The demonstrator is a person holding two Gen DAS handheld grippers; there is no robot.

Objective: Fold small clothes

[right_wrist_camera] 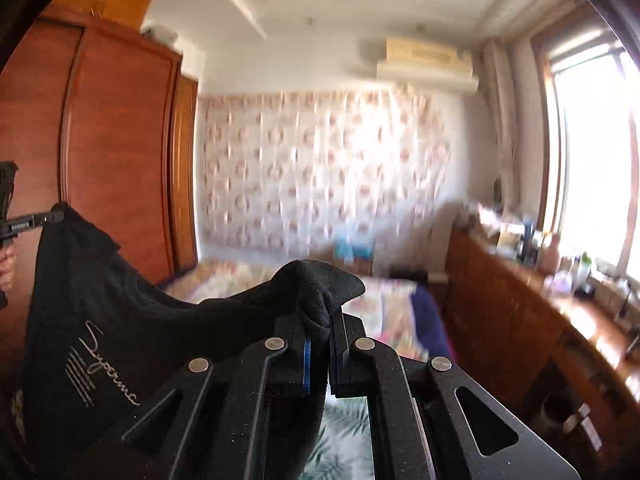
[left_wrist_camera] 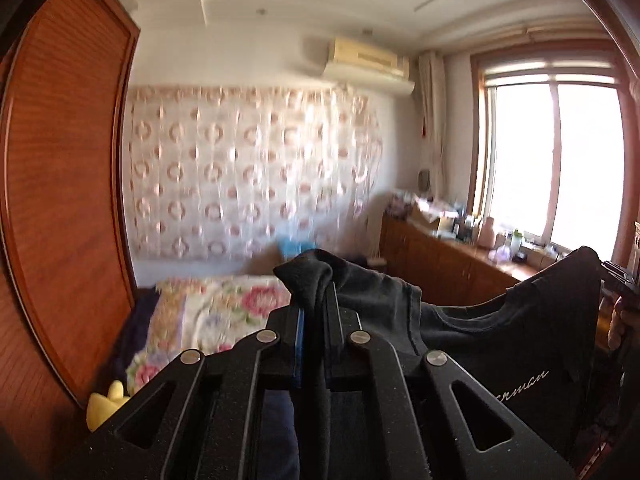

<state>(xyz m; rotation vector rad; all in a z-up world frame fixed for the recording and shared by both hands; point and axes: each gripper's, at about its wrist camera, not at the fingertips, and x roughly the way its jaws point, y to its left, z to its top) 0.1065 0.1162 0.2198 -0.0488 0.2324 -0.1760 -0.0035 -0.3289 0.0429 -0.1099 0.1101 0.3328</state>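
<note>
A black T-shirt [left_wrist_camera: 492,320] with white script lettering hangs in the air, stretched between both grippers above the bed. My left gripper [left_wrist_camera: 316,300] is shut on one corner of the black T-shirt, a bunch of cloth sticking up past its fingers. In the right wrist view the black T-shirt [right_wrist_camera: 120,328] sags to the left, and my right gripper [right_wrist_camera: 318,328] is shut on its other corner. The right gripper [left_wrist_camera: 618,280] shows at the right edge of the left wrist view with a hand behind it. The left gripper [right_wrist_camera: 24,222] appears at the left edge of the right wrist view.
Below lies a bed with a floral cover [left_wrist_camera: 208,312]. A tall wooden wardrobe [left_wrist_camera: 68,184] stands on the left. A low wooden cabinet [left_wrist_camera: 448,256] with bottles and clutter runs under the window [left_wrist_camera: 556,160] on the right. A patterned curtain [left_wrist_camera: 248,176] covers the far wall. A yellow plush toy [left_wrist_camera: 106,404] sits low left.
</note>
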